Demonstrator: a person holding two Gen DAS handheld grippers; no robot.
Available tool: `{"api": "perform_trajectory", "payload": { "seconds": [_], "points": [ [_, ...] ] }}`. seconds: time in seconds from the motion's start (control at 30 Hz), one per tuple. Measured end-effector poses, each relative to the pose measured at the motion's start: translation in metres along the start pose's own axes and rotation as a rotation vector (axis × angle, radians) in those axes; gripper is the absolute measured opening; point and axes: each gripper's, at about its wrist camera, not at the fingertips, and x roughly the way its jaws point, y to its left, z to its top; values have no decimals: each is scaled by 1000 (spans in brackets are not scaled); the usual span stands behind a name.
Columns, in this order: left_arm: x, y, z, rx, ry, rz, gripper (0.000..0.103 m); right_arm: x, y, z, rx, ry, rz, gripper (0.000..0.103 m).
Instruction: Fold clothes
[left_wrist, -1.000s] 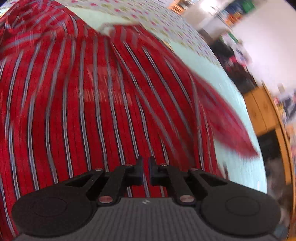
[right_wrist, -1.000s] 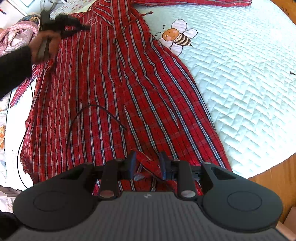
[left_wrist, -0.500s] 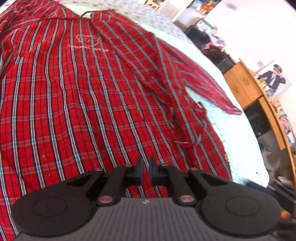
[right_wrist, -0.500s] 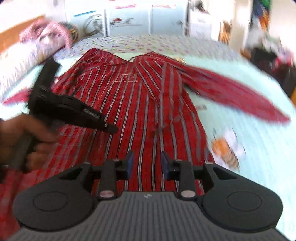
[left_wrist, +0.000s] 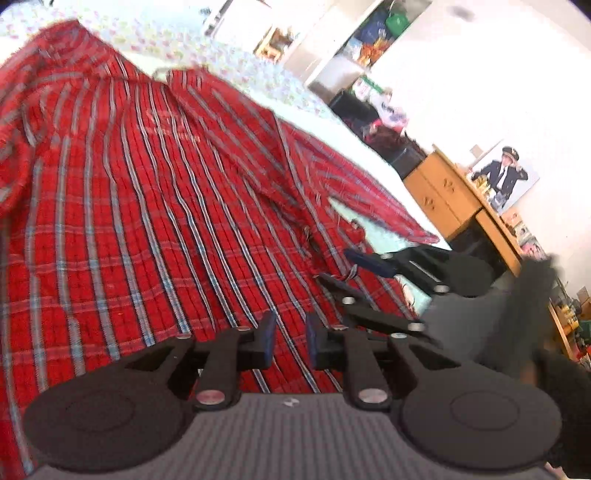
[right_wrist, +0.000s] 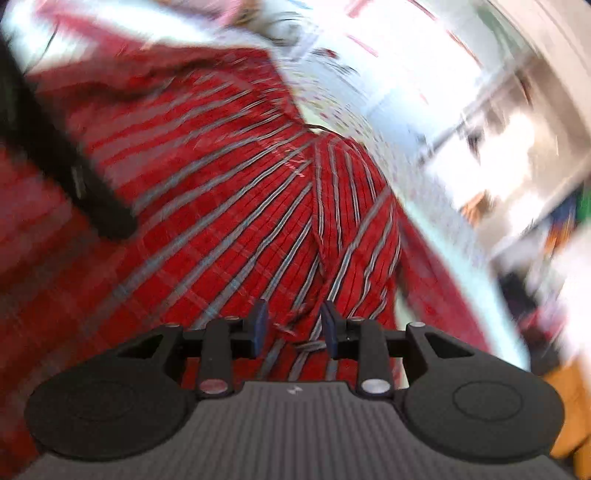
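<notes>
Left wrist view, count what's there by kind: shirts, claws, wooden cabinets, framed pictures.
Shirts: 1, the red plaid shirt
Claws: 2, the left claw and the right claw
Wooden cabinets: 1, the cabinet
Pictures: 1, the picture
Total: 5

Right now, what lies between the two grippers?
Only red plaid shirt: in the left wrist view, its fabric fills the stretch from the left gripper to the right gripper. The left jaws have just been opening, gripping nothing.
</notes>
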Motion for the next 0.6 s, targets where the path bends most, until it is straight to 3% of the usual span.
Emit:
{"api": "perform_trajectory", "payload": {
  "seconds": [0.07, 0.1, 0.2, 0.3, 0.37, 0.4, 0.43, 0.5, 0.6],
  "points": [
    [-21, -5, -7, -27, -37, 21, 17, 9, 5, -2, -84, 17, -34, 23],
    [-34, -8, -11, -41, -55, 29, 18, 12, 3, -3, -90, 40, -28, 2],
    [-69, -18, -28, -72, -115, 51, 28, 14, -2, -5, -124, 82, -26, 0],
    [-95, -25, -48, -114, -164, 62, 29, 2, 4, -6, -195, 73, -59, 0],
    [-102, -30, -60, -117, -175, 61, 29, -6, 8, -6, -241, 71, -82, 2],
    [-103, -34, -65, -104, -175, 69, 29, -10, 11, -6, -264, 70, -92, 10],
    [-103, -39, -69, -86, -173, 79, 29, -13, 17, -6, -294, 57, -82, 24],
    [-101, -43, -76, -72, -162, 89, 30, -13, 27, -8, -362, 48, -86, 39],
    [-95, -47, -85, -41, -141, 120, 32, 0, 38, -10, -439, 67, -98, 40]
  ]
}}
